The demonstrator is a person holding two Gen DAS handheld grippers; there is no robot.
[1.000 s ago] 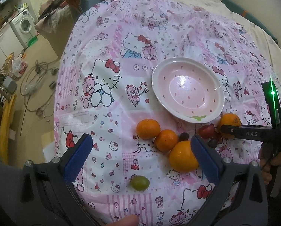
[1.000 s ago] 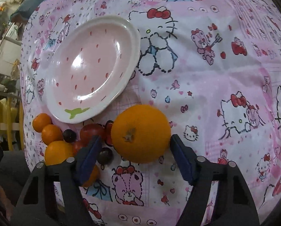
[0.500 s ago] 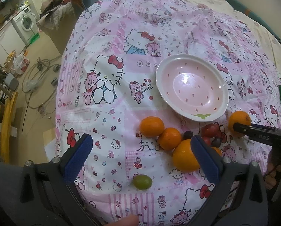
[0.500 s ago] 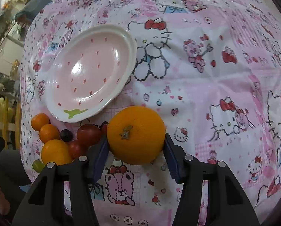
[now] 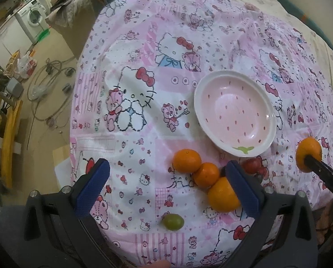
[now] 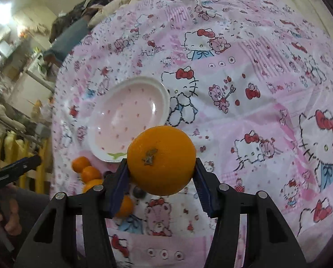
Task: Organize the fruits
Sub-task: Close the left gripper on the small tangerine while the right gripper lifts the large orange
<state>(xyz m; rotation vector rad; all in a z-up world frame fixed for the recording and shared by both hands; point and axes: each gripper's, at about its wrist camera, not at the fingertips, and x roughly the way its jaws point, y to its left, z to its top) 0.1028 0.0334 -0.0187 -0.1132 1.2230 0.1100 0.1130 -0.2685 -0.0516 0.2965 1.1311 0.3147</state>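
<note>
My right gripper [image 6: 161,176] is shut on a large orange [image 6: 161,160] and holds it above the cloth, just in front of the pink strawberry plate [image 6: 144,84]. The same orange [image 5: 309,154] shows at the right of the left wrist view. My left gripper [image 5: 166,183] is open and empty, hovering over the near part of the table. Between and beside its fingers lie two small oranges [image 5: 187,160], a bigger orange [image 5: 222,195], red fruits [image 5: 251,166] and a green grape [image 5: 173,222]. The plate [image 5: 202,116] holds nothing.
The round table has a pink Hello Kitty cloth [image 5: 133,102]. Its left edge drops to a floor with cables [image 5: 50,84] and a washing machine [image 5: 33,19]. A yellow wooden frame [image 5: 7,134] stands at the far left.
My right gripper closed on the large orange and lifted it off the cloth. The left gripper drew back a little and stayed open.
</note>
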